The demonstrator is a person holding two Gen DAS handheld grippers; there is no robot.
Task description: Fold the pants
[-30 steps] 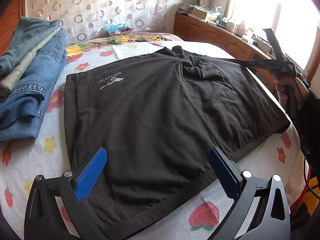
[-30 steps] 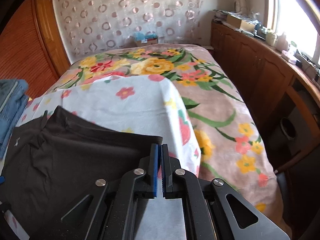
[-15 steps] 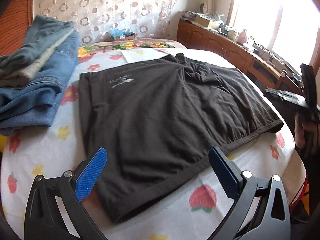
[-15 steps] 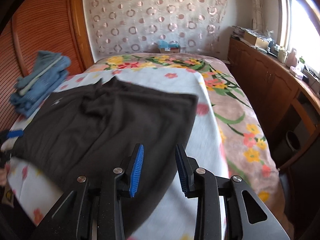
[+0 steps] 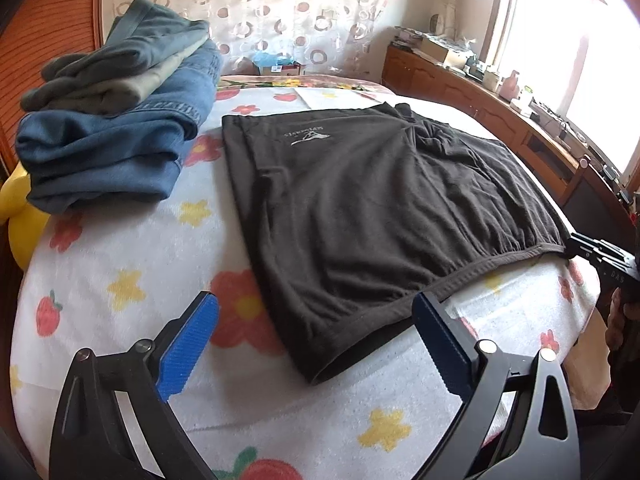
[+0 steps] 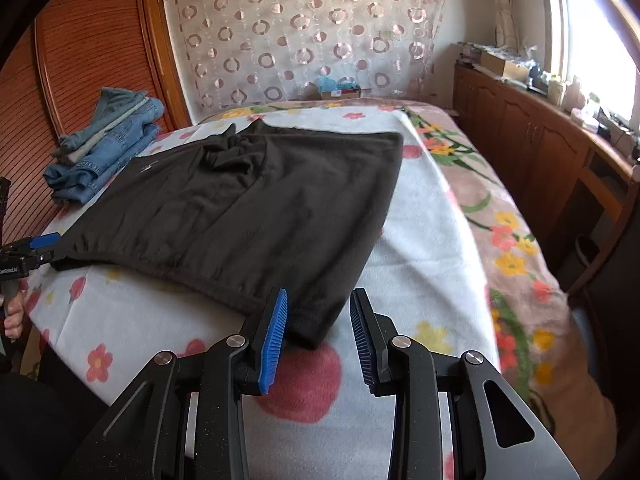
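Note:
Dark brown shorts [image 5: 360,216] with a small white logo lie flat on the flowered bed cover [image 5: 120,280]; they also show in the right wrist view [image 6: 248,208]. My left gripper [image 5: 316,344] is open and empty, just short of the shorts' near left corner at the waistband. My right gripper [image 6: 318,336] is open and empty, its jaws on either side of the near right corner, not touching it. Each gripper shows at the edge of the other's view: the right one [image 5: 600,256], the left one [image 6: 24,252].
A stack of folded jeans [image 5: 116,120] lies at the back left of the bed, also in the right wrist view [image 6: 104,144]. A yellow object [image 5: 20,216] sits beside the stack. Wooden cabinets [image 6: 540,148] with clutter run along the right under the window.
Both grippers pulled back toward the near edge of the bed. The right gripper, shut a second ago at the shorts' far right edge, opened and now sits at the near right corner.

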